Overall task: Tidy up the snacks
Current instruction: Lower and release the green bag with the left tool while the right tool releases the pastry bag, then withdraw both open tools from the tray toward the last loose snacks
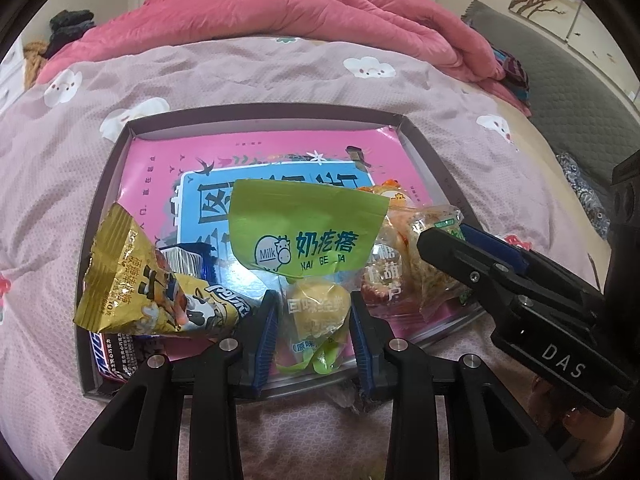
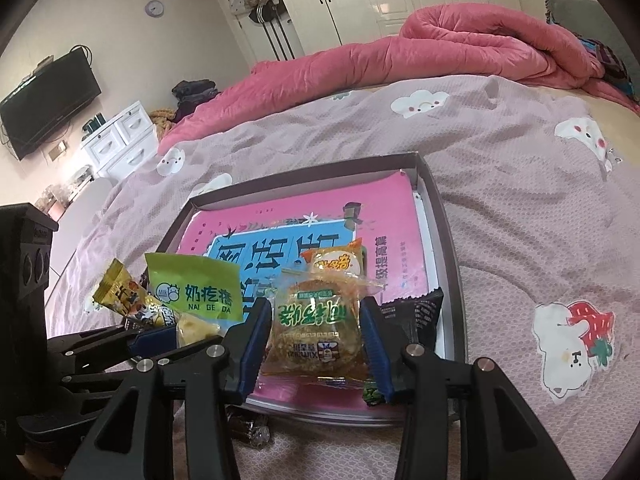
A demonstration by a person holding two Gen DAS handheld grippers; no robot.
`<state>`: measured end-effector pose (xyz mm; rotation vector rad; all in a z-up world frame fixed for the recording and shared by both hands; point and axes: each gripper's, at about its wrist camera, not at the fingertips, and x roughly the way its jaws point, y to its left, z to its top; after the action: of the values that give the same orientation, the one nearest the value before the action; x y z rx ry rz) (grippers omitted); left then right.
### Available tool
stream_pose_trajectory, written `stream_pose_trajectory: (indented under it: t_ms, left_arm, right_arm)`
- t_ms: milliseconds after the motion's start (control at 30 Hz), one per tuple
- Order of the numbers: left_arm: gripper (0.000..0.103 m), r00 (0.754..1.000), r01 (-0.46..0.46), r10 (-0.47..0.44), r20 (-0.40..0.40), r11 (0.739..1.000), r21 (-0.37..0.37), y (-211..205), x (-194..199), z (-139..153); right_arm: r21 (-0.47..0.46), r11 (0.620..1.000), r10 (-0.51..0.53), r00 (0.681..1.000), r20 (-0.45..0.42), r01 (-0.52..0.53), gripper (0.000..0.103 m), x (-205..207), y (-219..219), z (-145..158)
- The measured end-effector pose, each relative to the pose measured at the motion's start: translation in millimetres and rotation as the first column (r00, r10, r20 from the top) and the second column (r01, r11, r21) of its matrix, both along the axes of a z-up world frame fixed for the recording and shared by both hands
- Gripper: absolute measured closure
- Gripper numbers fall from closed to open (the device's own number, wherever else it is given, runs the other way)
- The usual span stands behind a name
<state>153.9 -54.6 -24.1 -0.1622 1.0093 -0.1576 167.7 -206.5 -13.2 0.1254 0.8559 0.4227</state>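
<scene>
A shallow dark box (image 1: 424,148) (image 2: 444,208) with a pink book inside lies on the bed. My left gripper (image 1: 314,320) is shut on a green milk-curd snack packet (image 1: 304,228), held over the box's near edge; it also shows in the right wrist view (image 2: 196,284). My right gripper (image 2: 314,320) is shut on a clear packet with a brown round cake (image 2: 316,324), also seen in the left wrist view (image 1: 432,264). A gold packet (image 1: 132,280), a blue wrapper (image 1: 188,258), an orange packet (image 2: 338,260) and a black packet (image 2: 416,308) lie in the box.
A chocolate bar (image 1: 116,356) lies at the box's near left corner. A small dark candy (image 2: 252,428) lies on the sheet in front of the box. A rolled pink quilt (image 1: 280,16) runs along the far side of the bed.
</scene>
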Motion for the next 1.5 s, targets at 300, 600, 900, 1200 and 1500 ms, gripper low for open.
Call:
stream_pose_trajectory:
  t_ms: [300,600,900,1200,1500]
  left_arm:
    - [0.065,1.0,-0.002,0.002,0.004,1.0,0.001,-1,0,4]
    - [0.058,1.0,-0.003,0.003,0.017,1.0,-0.015,2,-1,11]
    - [0.046,0.999,0.007,-0.006,0.038,1.0,-0.02,2,-7,21]
    - [0.04,0.998,0.007,-0.006,0.064,1.0,-0.018,1,-14,33]
    - [0.03,0.996,-0.009,0.011,0.089,1.0,-0.023,6,-24,47]
  right_arm:
    - [0.007,1.0,-0.015,1.0,0.0,0.015,0.057,1,-5,2]
    - [0.023,0.999,-0.023,1.0,0.011,0.023,0.057,0,-9,7]
    - [0.038,0.998,-0.043,0.998,0.034,0.042,0.054,-3,-16,14]
    - [0.062,0.996,-0.063,0.995,0.072,0.059,0.05,-12,-25,27]
    - [0.06,0.997,-0.06,0.99,0.125,0.053,0.039,-31,-27,41]
